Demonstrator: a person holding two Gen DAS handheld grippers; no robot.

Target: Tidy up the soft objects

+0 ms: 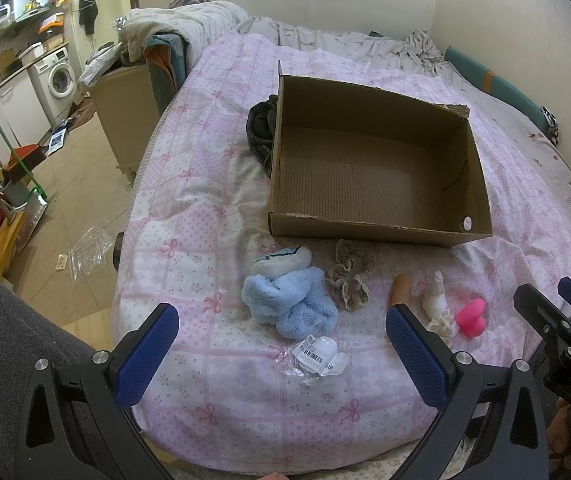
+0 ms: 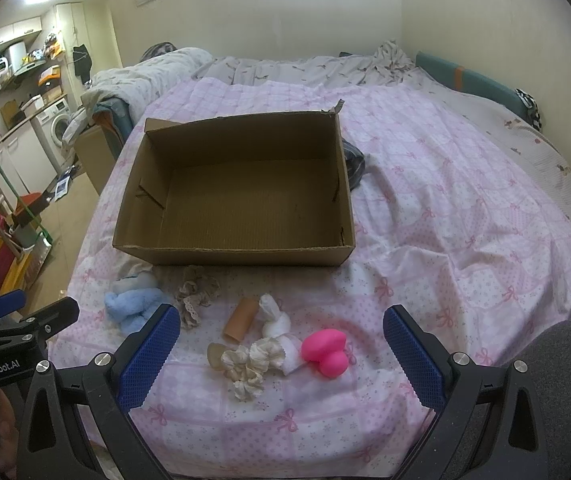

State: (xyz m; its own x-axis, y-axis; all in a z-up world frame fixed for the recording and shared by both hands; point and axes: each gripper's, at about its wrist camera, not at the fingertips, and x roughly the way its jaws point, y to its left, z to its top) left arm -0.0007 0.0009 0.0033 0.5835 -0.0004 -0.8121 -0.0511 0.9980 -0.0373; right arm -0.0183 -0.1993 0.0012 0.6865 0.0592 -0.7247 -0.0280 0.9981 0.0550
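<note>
An open brown cardboard box (image 2: pixel 241 196) sits empty on a bed with a pink bow-patterned quilt (image 2: pixel 445 220). Nothing appears sorted yet. At the box's six o'clock lie a fluffy light-blue plush toy (image 1: pixel 289 300), a beige lace scrunchie (image 1: pixel 351 276), a tan tube (image 2: pixel 239 318), a white cloth bundle (image 2: pixel 275 316), a cream ruffled scrunchie (image 2: pixel 247 368) and a hot-pink squishy toy (image 2: pixel 325 352). The left gripper (image 1: pixel 281 344) and right gripper (image 2: pixel 281 354) hover above them, jaws spread wide, holding nothing.

Left tool (image 1: pixel 281 336) agape above blue plush (image 1: pixel 289 300); cardboard box (image 1: pixel 377 168) beyond
</note>
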